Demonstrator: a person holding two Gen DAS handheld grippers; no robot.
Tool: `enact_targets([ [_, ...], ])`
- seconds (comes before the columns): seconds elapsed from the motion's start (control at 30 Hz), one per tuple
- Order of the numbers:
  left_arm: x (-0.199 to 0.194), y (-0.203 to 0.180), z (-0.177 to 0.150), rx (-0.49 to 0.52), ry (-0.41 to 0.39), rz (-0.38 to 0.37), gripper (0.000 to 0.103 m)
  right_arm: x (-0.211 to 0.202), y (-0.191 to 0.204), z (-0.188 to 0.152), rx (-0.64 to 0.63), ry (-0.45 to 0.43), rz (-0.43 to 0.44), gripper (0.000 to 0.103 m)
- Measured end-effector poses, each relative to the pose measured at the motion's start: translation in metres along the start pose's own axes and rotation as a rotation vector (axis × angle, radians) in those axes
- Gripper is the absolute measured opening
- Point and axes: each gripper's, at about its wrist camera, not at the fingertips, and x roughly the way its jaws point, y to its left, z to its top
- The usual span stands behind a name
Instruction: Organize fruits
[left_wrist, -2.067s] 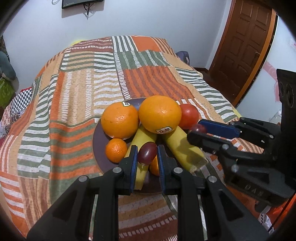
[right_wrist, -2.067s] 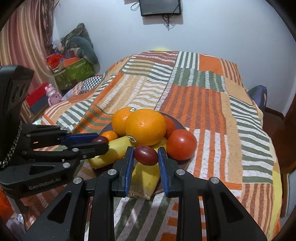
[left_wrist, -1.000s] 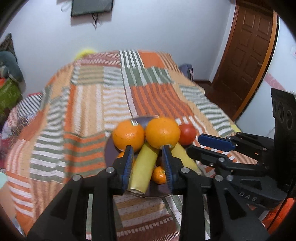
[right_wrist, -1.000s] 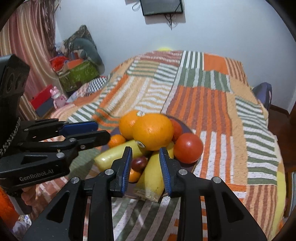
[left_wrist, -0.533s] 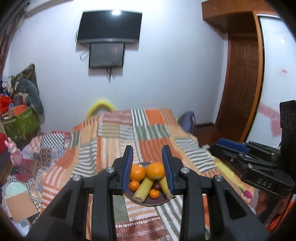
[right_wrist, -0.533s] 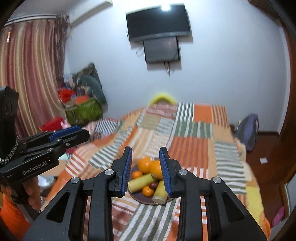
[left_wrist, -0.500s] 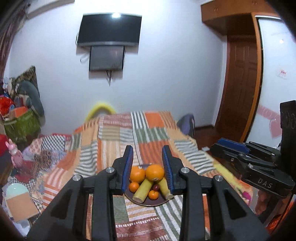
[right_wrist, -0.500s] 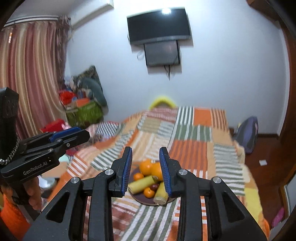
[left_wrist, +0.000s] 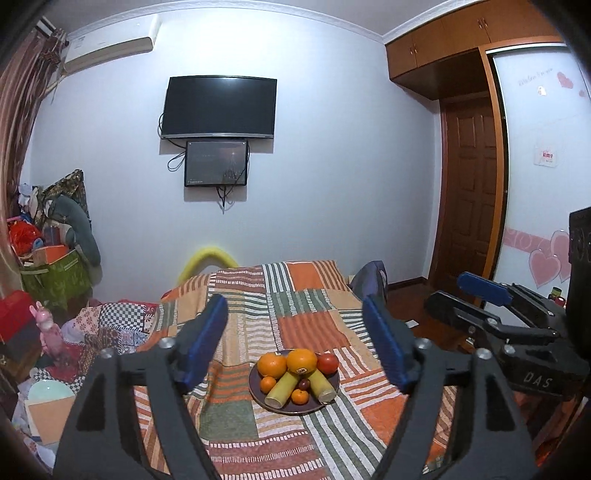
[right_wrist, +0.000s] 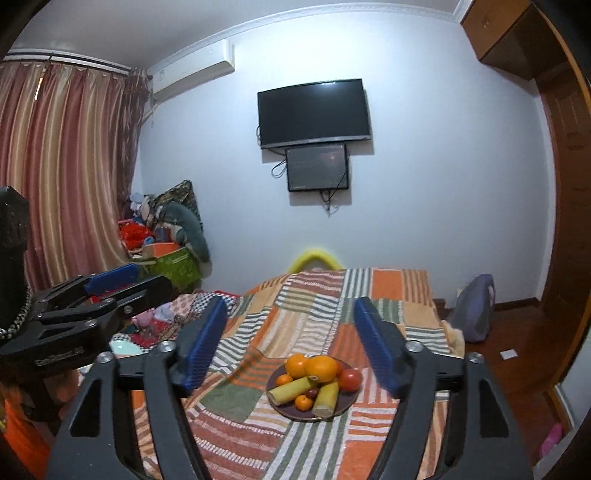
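Note:
A dark plate (left_wrist: 328, 400) of fruit sits on the striped bedspread (left_wrist: 306, 317). It holds two big oranges (left_wrist: 302, 361), a red tomato (left_wrist: 328, 363), two yellow banana pieces (left_wrist: 282, 386), small mandarins (left_wrist: 300, 397) and a dark grape (left_wrist: 304, 384). The plate also shows in the right wrist view (right_wrist: 347, 404). My left gripper (left_wrist: 295, 343) is wide open and empty, held well back from the plate. My right gripper (right_wrist: 290, 341) is wide open and empty, also far back; it appears in the left wrist view (left_wrist: 491, 299).
A TV (left_wrist: 220, 107) hangs on the far wall. Clutter, toys and a green box (left_wrist: 55, 277) lie left of the bed. A wooden door (left_wrist: 469, 192) and a bag (right_wrist: 476, 306) are at the right. Curtains (right_wrist: 62, 177) hang at the left.
Both grippers let go of their grapes on the plate, pulled far back and up from the bed, and have now opened wide.

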Motion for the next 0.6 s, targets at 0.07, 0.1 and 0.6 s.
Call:
enact_targets([
  [0.07,-0.003,0.0,-0.002,-0.001,-0.006,0.006,0.086,0.0,0.0,-0.002,-0.003,-0.011,-0.03,0.085],
  [0.1,-0.004,0.0,-0.003,0.0,-0.009,0.01,0.089,-0.003,0.0,-0.002,-0.002,-0.014,-0.037,0.086],
  [0.6,-0.004,-0.003,-0.015,0.004,0.005,0.018,0.095,-0.018,0.0,-0.008,-0.018,-0.024,-0.096,0.103],
])
